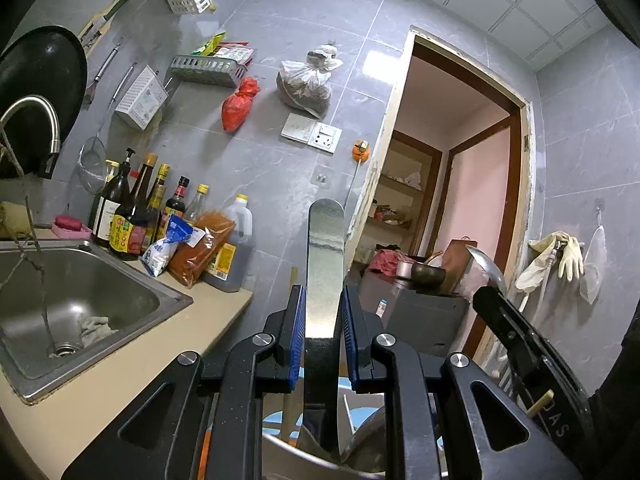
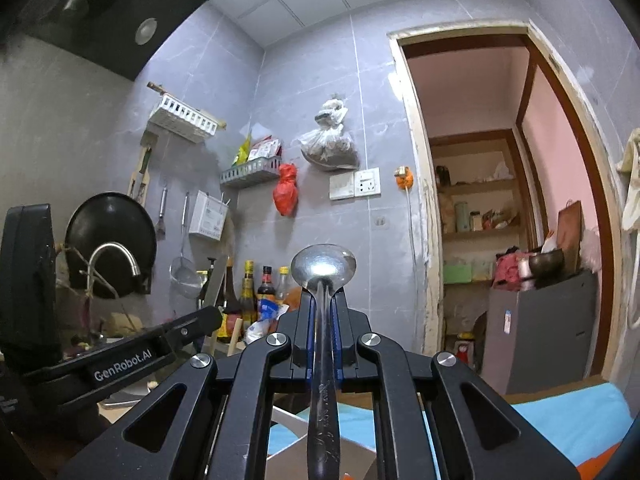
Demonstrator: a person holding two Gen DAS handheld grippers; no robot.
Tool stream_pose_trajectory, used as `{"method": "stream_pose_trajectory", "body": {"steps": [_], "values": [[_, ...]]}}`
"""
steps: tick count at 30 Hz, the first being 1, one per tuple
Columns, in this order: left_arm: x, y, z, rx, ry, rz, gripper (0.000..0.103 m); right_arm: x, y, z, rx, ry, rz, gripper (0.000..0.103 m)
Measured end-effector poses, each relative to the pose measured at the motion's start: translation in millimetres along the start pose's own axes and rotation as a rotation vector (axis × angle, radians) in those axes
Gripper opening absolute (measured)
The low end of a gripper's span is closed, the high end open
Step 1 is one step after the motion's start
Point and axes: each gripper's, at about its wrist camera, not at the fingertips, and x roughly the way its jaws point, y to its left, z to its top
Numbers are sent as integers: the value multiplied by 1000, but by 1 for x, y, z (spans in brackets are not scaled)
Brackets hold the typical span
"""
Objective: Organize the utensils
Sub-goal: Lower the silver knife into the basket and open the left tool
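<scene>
A knife [image 1: 326,248] with a broad, round-tipped steel blade and a black handle sticks forward out of my left gripper [image 1: 323,294]. The blue pads are shut on it where blade meets handle. In the right wrist view my right gripper [image 2: 323,300] is shut on the thin stem of a steel spoon [image 2: 323,266], bowl end forward. The two grippers are side by side in the air. The right gripper [image 1: 494,302] with the spoon [image 1: 486,262] shows at the right of the left wrist view. The left gripper [image 2: 206,320] shows low on the left of the right wrist view.
A steel sink [image 1: 120,258] and faucet [image 1: 36,114] lie to the left on a beige counter [image 1: 120,376] with several sauce bottles [image 1: 132,216]. White baskets [image 1: 142,98], hanging utensils and a black pan [image 1: 40,80] line the wall. An open doorway [image 1: 460,168] is on the right.
</scene>
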Motion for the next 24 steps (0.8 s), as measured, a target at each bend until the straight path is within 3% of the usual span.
{"method": "stream_pose_trajectory", "body": {"steps": [14,24], "values": [[2,-1,-3,10,0,11,14,0,-2,-1,1,5,-25,6],[1,6,0,-20,-16,-4,14,0,8,0,11,-87,-35,6]]}}
